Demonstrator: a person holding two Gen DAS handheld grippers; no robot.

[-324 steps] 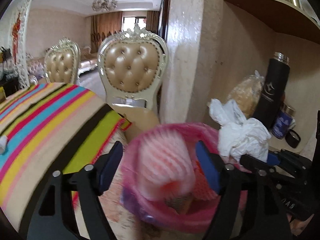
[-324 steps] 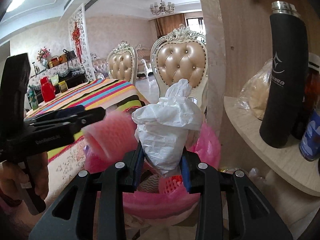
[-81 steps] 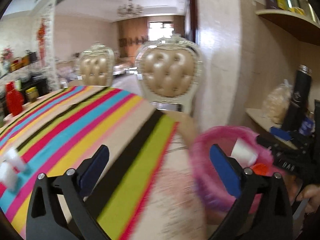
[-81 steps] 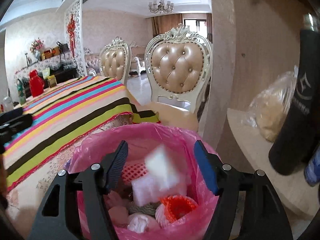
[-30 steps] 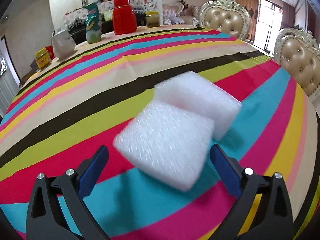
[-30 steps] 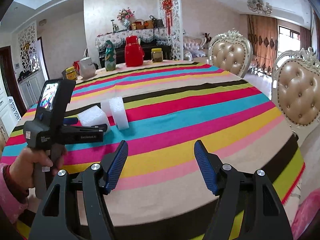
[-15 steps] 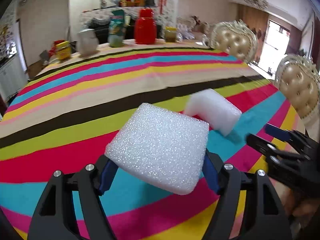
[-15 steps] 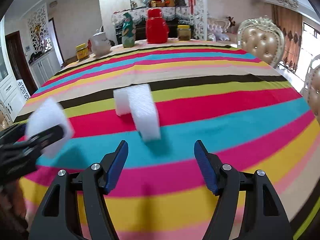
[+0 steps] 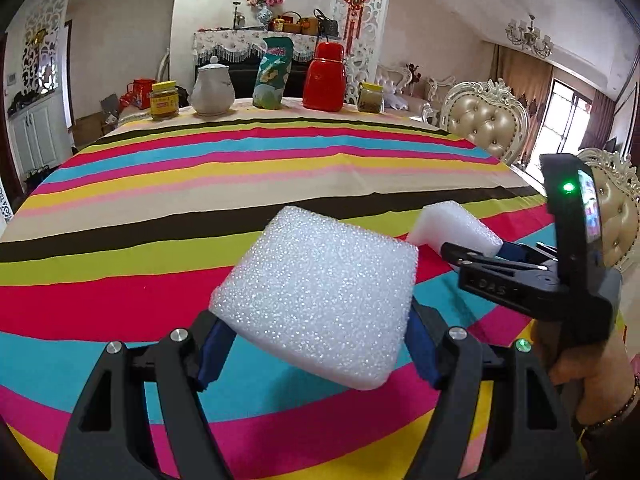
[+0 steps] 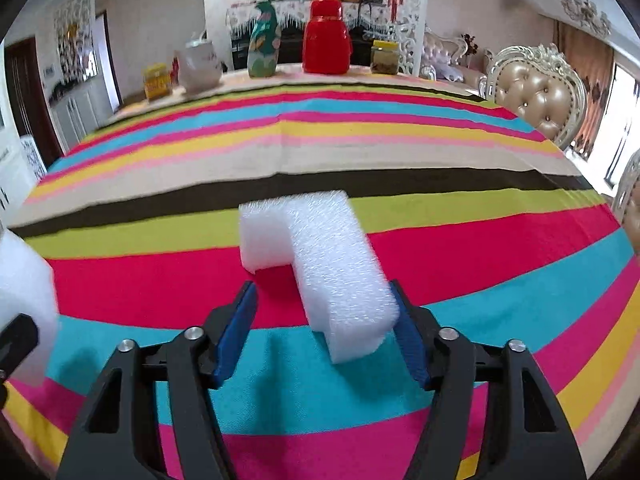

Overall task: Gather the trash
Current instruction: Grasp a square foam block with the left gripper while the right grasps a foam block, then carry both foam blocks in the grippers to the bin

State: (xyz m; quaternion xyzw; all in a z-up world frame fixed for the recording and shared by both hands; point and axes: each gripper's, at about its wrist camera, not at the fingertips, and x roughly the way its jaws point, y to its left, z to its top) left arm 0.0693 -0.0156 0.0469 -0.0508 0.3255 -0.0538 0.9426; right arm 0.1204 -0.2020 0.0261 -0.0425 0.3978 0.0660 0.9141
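- Now, left view: left gripper (image 9: 316, 332) clamped on a foam block (image 9: 320, 300), raised over the striped cloth (image 9: 160, 208).
- Right view: right gripper (image 10: 324, 328) part open, straddling an L-shaped foam piece (image 10: 320, 256) lying on cloth, right pad touching it.

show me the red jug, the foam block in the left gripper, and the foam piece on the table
red jug (image 9: 324, 78), left wrist view, body.
square foam block (image 9: 320, 296), left wrist view, top face.
L-shaped foam piece (image 10: 324, 252), right wrist view, top face.
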